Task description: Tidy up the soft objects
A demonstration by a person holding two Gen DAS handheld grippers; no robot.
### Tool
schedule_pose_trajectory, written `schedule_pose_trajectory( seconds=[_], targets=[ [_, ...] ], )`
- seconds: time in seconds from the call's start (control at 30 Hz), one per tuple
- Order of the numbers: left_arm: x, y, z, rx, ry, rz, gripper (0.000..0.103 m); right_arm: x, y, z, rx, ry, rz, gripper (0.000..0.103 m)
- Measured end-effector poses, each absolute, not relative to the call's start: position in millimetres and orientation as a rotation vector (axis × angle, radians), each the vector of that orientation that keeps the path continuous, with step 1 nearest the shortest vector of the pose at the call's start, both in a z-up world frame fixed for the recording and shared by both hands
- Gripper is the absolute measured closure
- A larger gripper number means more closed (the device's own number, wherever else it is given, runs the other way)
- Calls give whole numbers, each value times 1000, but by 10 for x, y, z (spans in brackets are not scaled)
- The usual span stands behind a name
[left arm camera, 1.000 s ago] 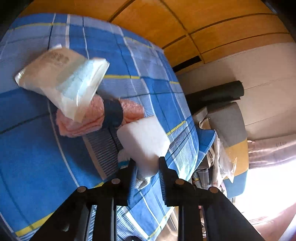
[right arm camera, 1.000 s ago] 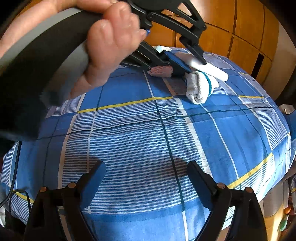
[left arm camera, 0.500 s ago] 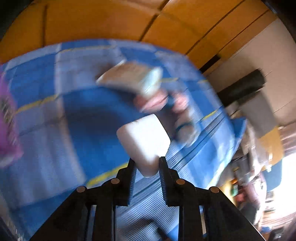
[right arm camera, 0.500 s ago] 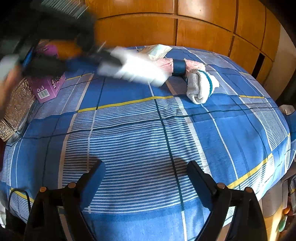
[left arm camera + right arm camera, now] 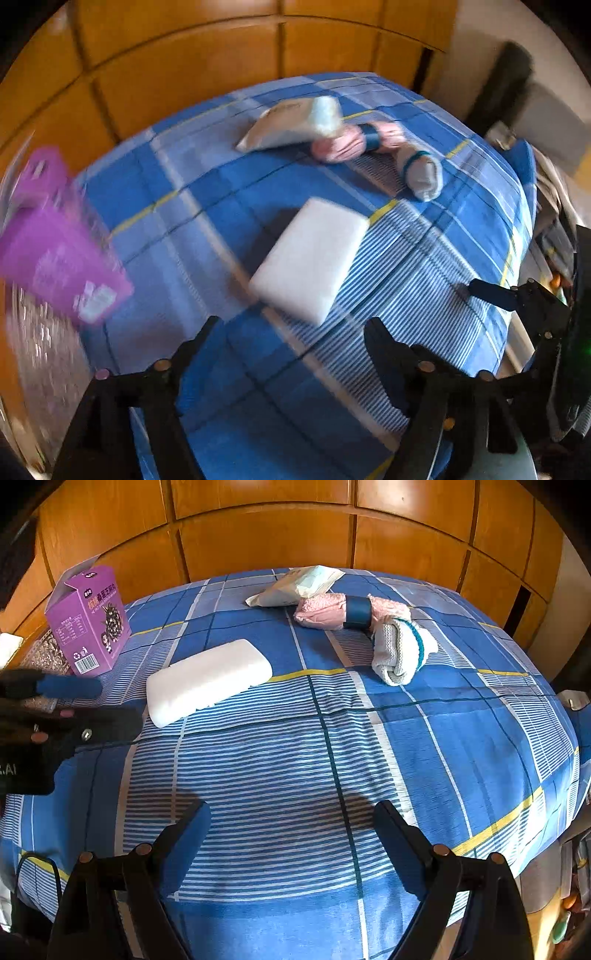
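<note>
Opening left gripper (image 5: 291,328) jaws, white sponge (image 5: 308,258) freed.

- My left wrist view is smeared with motion blur; the purple box (image 5: 61,254) shows no legible print there.
- The left gripper (image 5: 107,705) is cut off by the right view's left edge.
- The paper packet (image 5: 299,583) overlaps the pink towel roll (image 5: 332,611), hiding one end.
- Clutter beyond the bed's (image 5: 461,738) right edge is too small to identify.
</note>
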State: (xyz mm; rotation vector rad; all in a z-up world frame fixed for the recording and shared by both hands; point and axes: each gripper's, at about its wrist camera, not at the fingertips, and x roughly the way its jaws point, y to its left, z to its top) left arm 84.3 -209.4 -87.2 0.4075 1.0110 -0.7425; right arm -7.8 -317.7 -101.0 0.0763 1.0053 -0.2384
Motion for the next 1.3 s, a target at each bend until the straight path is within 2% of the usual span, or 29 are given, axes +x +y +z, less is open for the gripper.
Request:
schedule_pose_trajectory(
  seconds=[0.27,0.3,0.33,0.5,0.73,0.8,0.83,0.87,1.07,1.3],
  targets=[
    [1166,-2539,-1147,530,1040,-729,21,-77,-3166,-1013,74,999,-234,11],
    [1191,-2550,-1161,524,1045,-731,25,-75,-3170,-1014,74,997,-233,11],
    [1219,-2560,-1188,509,1054,-744,36,-75,-3169,-1013,74,995,-233,11],
    [1186,-2445,-1202,451,1025,-765,44,-78,-3169,-1014,75,987,-234,11],
    [840,-1971,-1192,425,983,-666,44,-63,-3178,-998,69,1000,-222,11],
    [745,-1843,-1189,427,966,-652,43,-43,-3214,-970,80,1019,-204,16],
    [715,-1789,-1189,418,966,-646,43,-29,-3241,-938,88,1023,-195,24],
    [706,-1733,-1195,400,968,-645,43,-10,-3281,-890,103,1021,-179,27],
    [680,-1647,-1232,357,938,-668,43,310,-3520,-435,81,935,-101,27],
    [658,-1591,-1250,313,910,-680,42,1204,-3466,-135,-214,927,-4,26]
  ],
)
